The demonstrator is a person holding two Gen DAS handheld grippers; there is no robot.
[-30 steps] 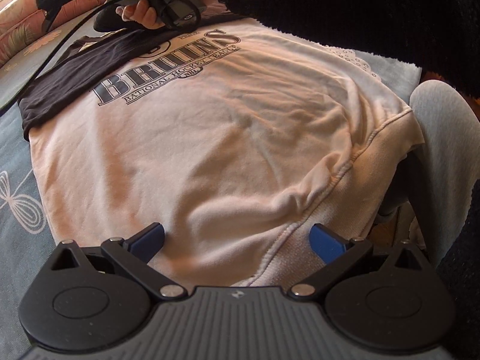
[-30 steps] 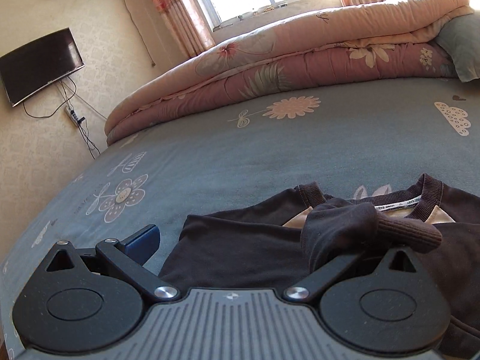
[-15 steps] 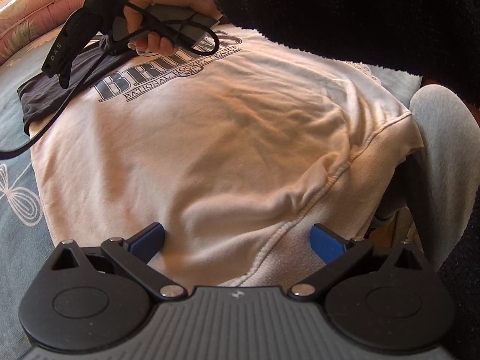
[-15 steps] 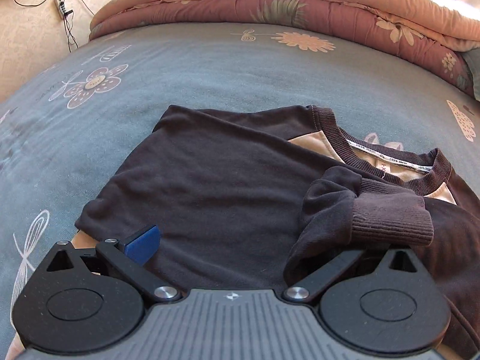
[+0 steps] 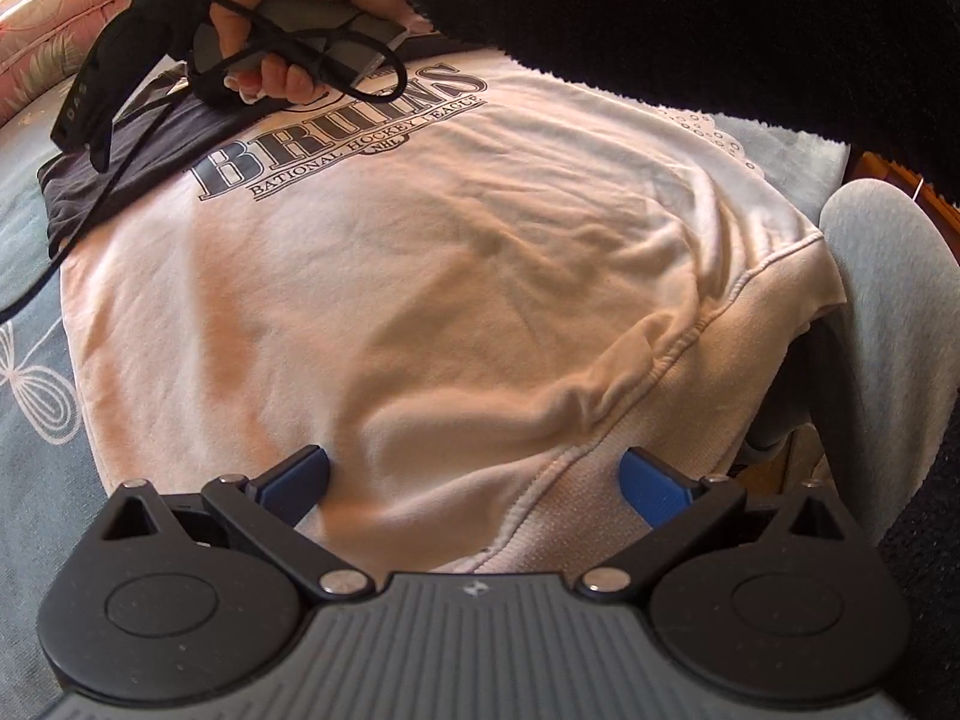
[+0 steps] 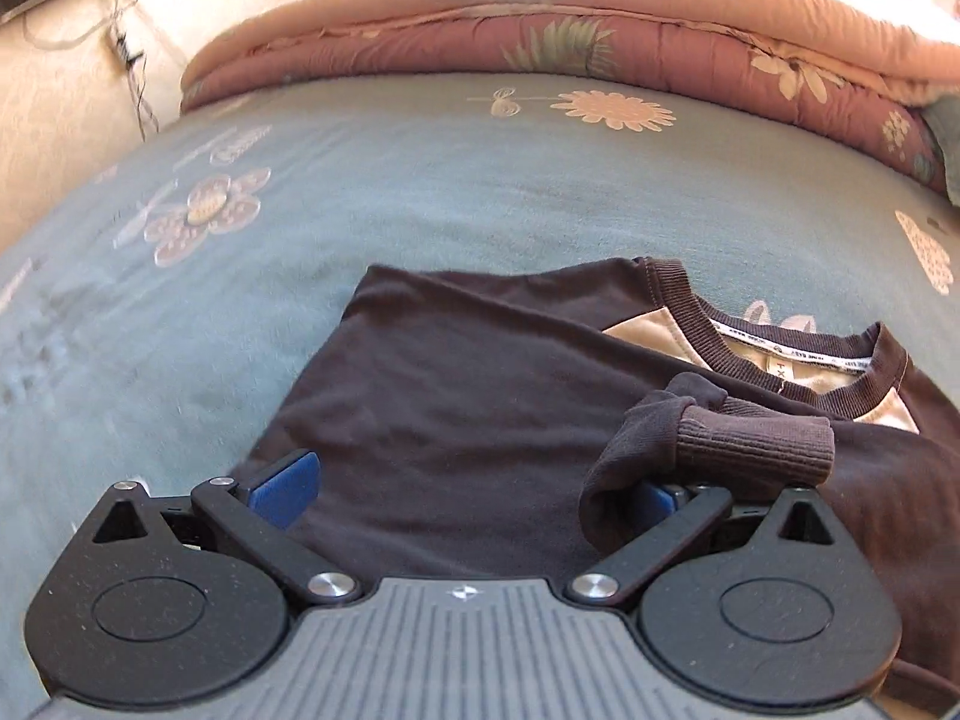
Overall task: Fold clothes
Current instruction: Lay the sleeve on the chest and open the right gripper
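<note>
A cream sweatshirt [image 5: 450,276] with a dark "BRUINS" print lies flat on the bed. My left gripper [image 5: 474,480] stands open at its ribbed hem [image 5: 606,480], with the blue fingers wide apart on the fabric. Dark brown sleeves [image 6: 450,396] lie folded across the chest below the collar [image 6: 798,354]. Over that sleeve my right gripper [image 6: 468,480] is open, and the ribbed cuff [image 6: 756,438] drapes over its right finger and hides most of that finger. A hand [image 5: 300,30] holds that gripper at the top of the left wrist view.
A blue flowered sheet [image 6: 360,180] stretches beyond the sweatshirt to a folded pink quilt [image 6: 600,30] at the far side. The person's black sleeve [image 5: 720,12] crosses above the garment. A grey-clad knee [image 5: 888,300] is at the bed's right edge. A cable [image 5: 120,180] trails from the right gripper.
My right gripper swung down over the dark sleeve and then drew back a little, with the cuff staying over its right finger. The left gripper has not moved.
</note>
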